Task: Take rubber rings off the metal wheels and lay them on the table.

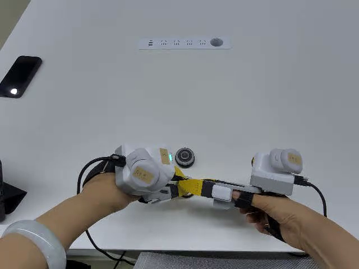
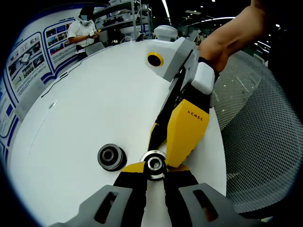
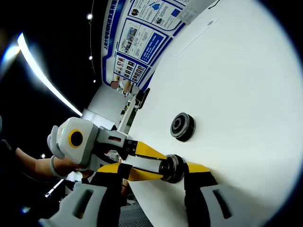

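Head view: left claw [image 1: 181, 181] & right claw [image 1: 196, 188] meet tip-to-tip. Spare wheel [image 1: 184, 157] sits loose on tabletop [image 1: 235, 106] just beyond.
Left gripper view: left claw pinching held wheel [image 2: 155, 163], hub facing cam.
Right gripper view: right claw nipped across its rim, so pull prob runs along axle.

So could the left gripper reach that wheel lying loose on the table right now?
Probably yes for reach: the loose wheel lies close beside the left gripper, with bare table between. But its jaws look shut on the held wheel, so it isn't free to grab.
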